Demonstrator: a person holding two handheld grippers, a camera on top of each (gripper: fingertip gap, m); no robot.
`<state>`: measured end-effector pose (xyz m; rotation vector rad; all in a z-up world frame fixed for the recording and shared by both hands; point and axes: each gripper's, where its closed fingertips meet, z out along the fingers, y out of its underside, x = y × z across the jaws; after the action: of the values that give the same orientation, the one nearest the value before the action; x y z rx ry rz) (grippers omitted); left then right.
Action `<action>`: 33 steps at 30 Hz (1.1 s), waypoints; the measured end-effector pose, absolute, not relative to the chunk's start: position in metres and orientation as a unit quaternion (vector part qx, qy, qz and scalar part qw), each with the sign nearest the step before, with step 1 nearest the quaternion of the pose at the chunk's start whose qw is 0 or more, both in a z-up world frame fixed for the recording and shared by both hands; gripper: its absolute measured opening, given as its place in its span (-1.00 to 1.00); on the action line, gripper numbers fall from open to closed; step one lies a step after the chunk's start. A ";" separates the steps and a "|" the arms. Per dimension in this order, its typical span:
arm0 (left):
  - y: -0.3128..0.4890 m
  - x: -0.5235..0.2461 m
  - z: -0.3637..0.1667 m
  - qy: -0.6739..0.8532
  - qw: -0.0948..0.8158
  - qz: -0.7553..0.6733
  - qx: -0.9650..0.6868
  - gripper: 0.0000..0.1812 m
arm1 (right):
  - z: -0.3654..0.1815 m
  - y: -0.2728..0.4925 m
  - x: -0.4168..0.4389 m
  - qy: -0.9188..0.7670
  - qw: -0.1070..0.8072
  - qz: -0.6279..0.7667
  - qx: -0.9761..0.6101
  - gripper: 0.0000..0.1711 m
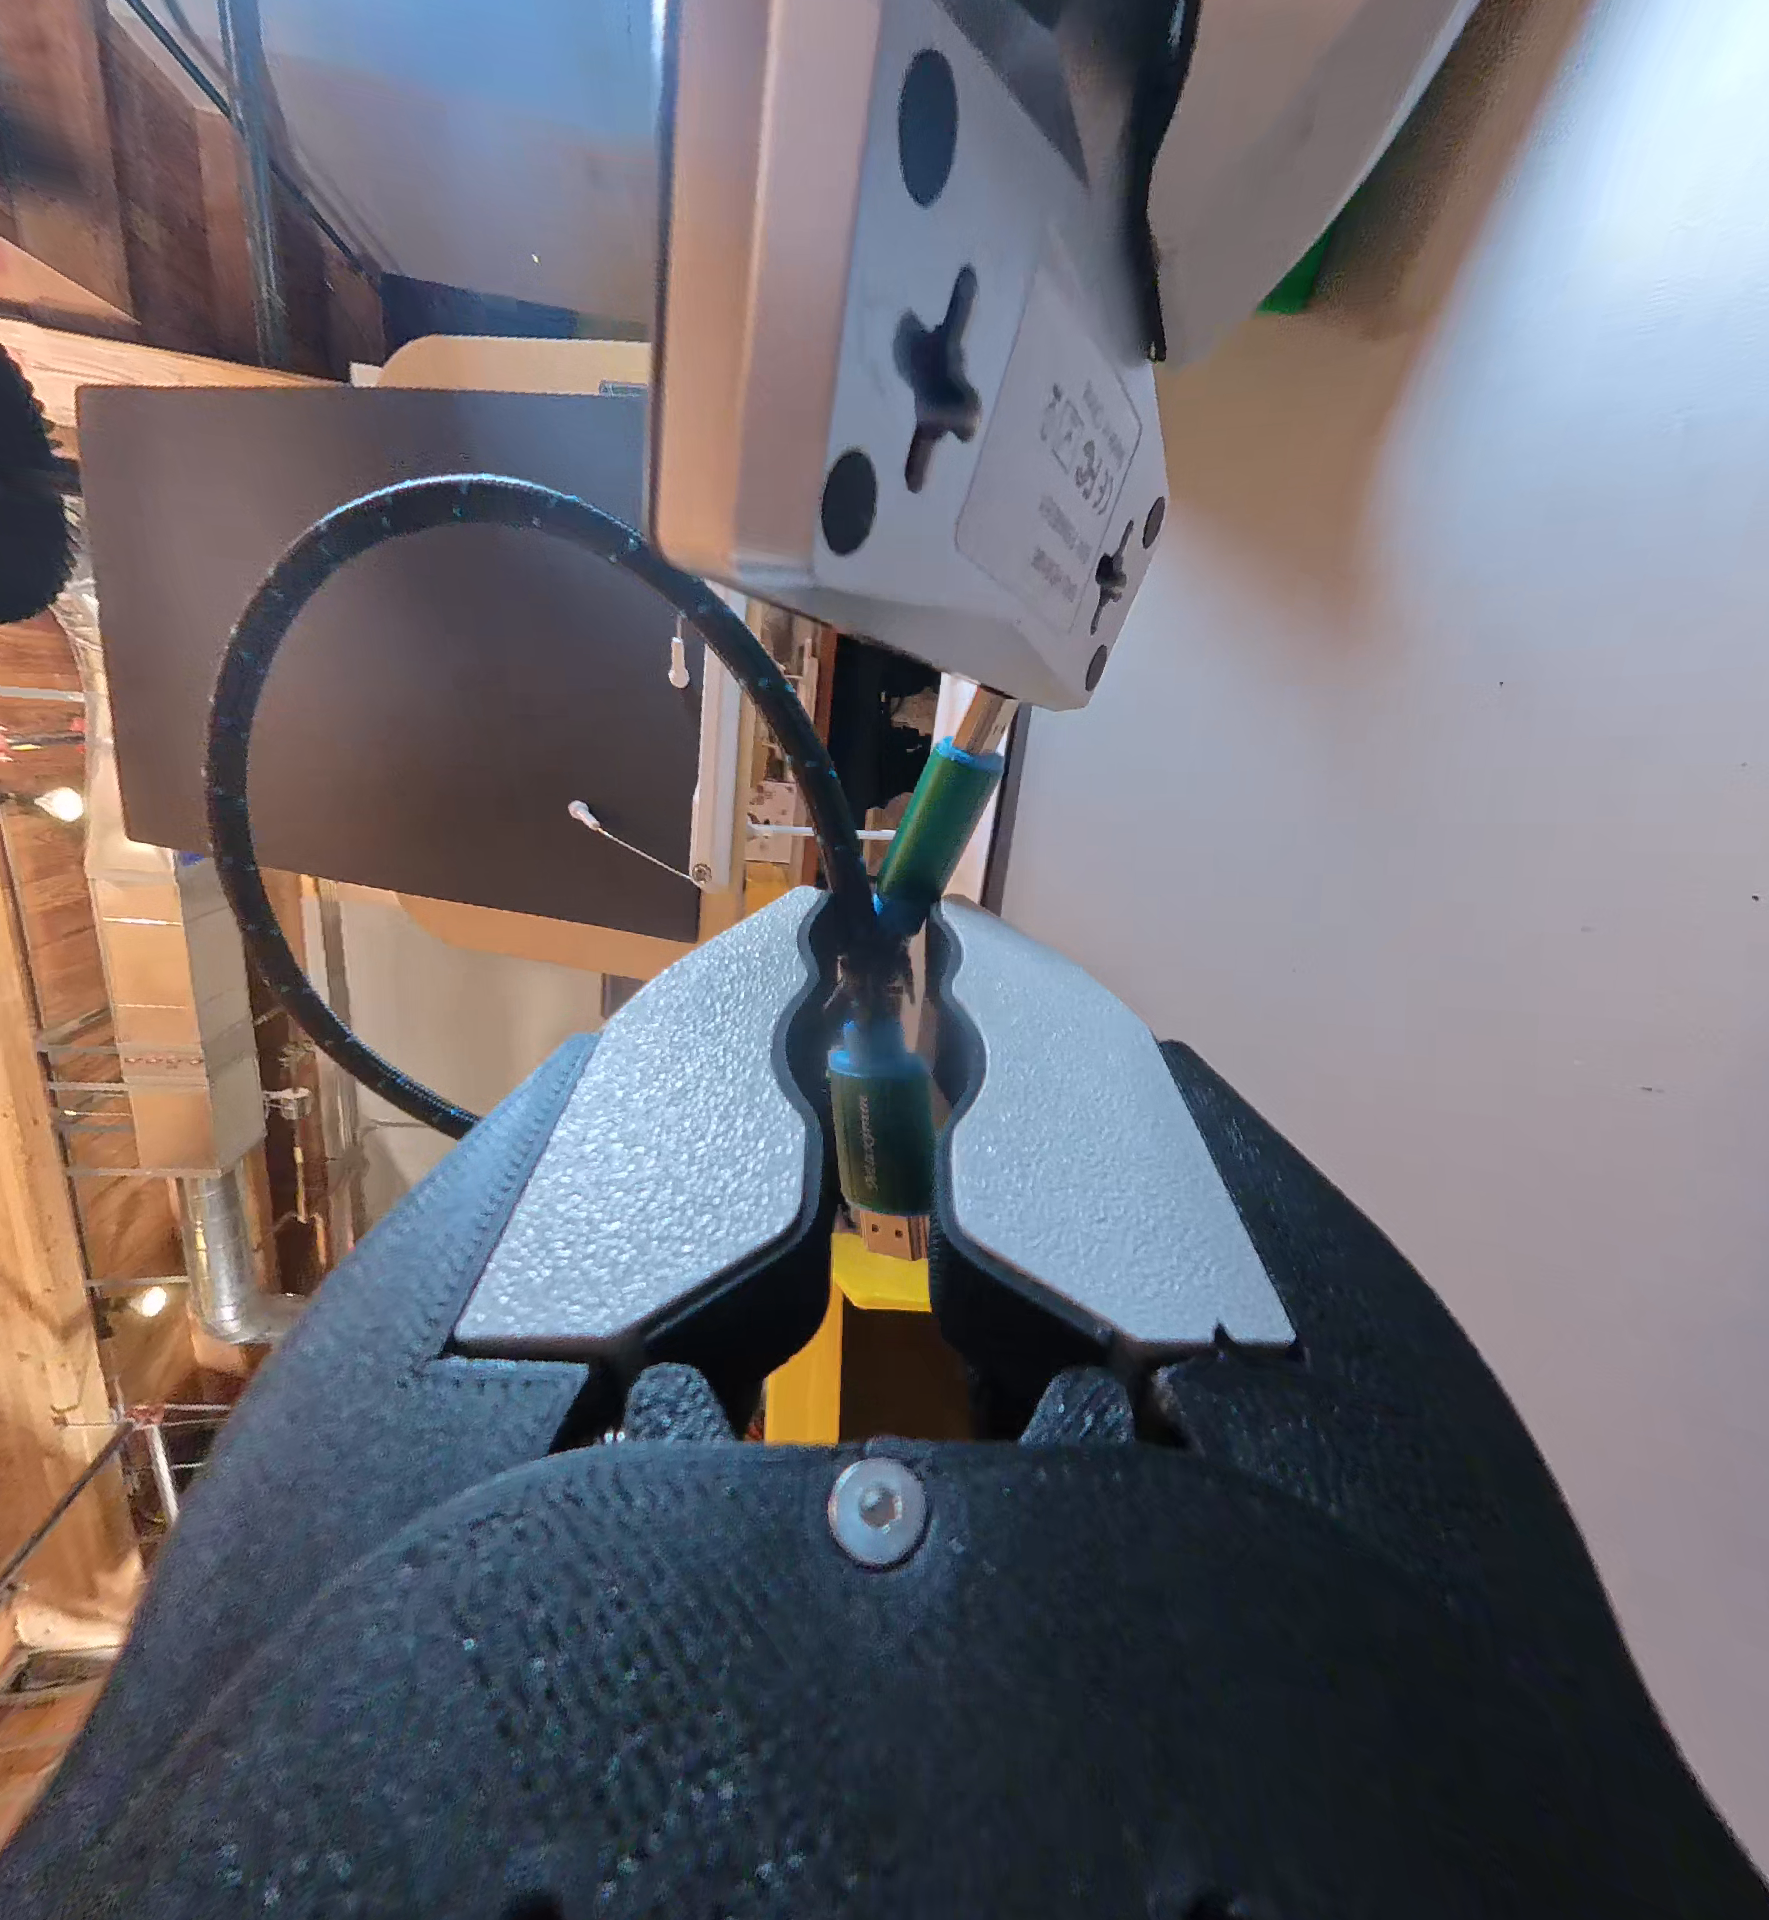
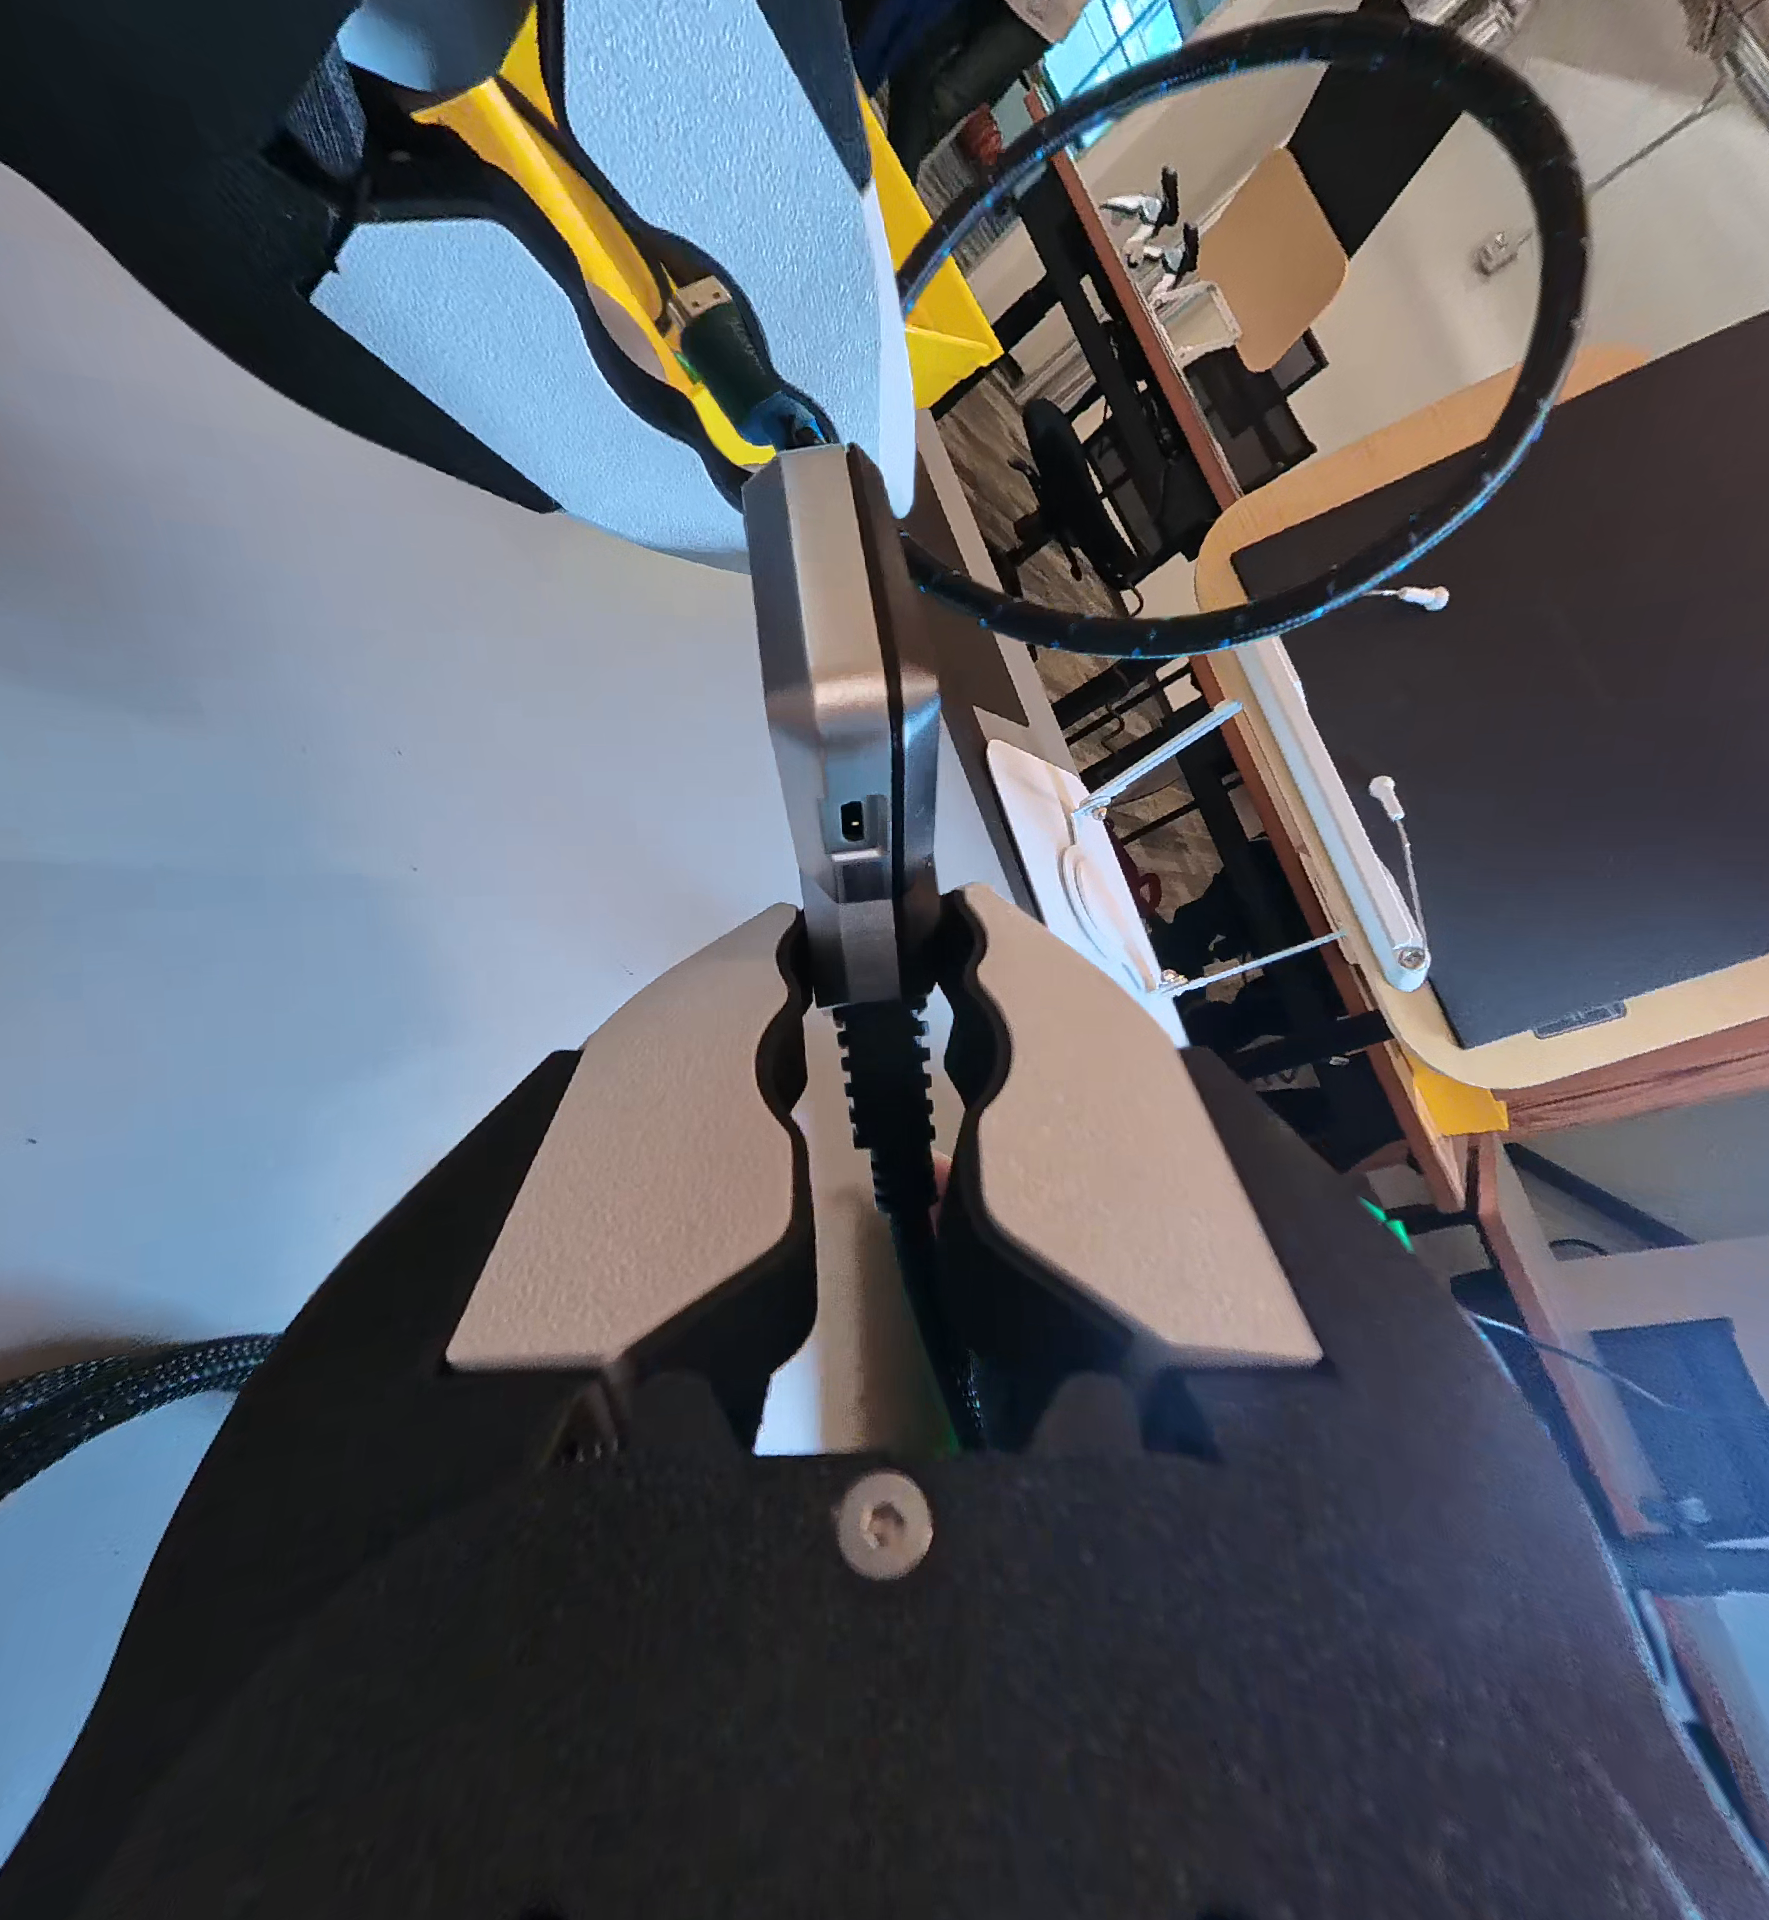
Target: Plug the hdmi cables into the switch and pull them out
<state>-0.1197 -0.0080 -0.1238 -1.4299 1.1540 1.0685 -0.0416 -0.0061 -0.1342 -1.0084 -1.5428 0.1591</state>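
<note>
The left gripper (image 1: 875, 940) is pinching the black braided cable (image 1: 236, 790) just behind a green plug (image 1: 937, 821), with its jaws nearly closed on the cord. A second green plug (image 1: 882, 1138), the cable's free end, is lying loose in the gap between the fingers (image 1: 651, 1132), pointing back toward the camera. Holding the cord close to the plug probably keeps that plug steady and aimed at its port.

Just past the fingertips, the first plug's metal tip is meeting the lower edge of the silver switch (image 1: 859, 343); whether it is fully seated, I cannot tell. Farther off, the cable is looping wide to the left.

The right gripper (image 2: 875, 951) is clamping the switch (image 2: 838, 675) by one end, above its ribbed lead (image 2: 885, 1081), which is running down between the fingers. This grip is likely bracing the switch against the push or pull.

Only the right view is showing the switch edge-on, with a small side socket (image 2: 852, 821) and the left gripper (image 2: 786, 436) at its far end. Only the left view is showing the switch's flat underside and label (image 1: 1056, 488).
</note>
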 end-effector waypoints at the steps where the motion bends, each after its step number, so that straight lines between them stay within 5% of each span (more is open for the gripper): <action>1: -0.008 -0.120 -0.125 0.471 0.486 0.432 -0.596 -0.82 | -0.135 -0.006 -0.042 -0.663 0.600 0.072 -0.441 -0.73; 33: -0.025 -0.115 -0.157 0.495 0.415 0.380 -0.662 -0.85 | -0.158 -0.013 -0.043 -0.704 0.577 0.073 -0.408 -0.73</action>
<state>-0.1148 -0.0247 -0.1570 -1.6639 1.2423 0.9549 -0.0429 -0.0127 -0.1583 -0.9539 -1.6470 0.1715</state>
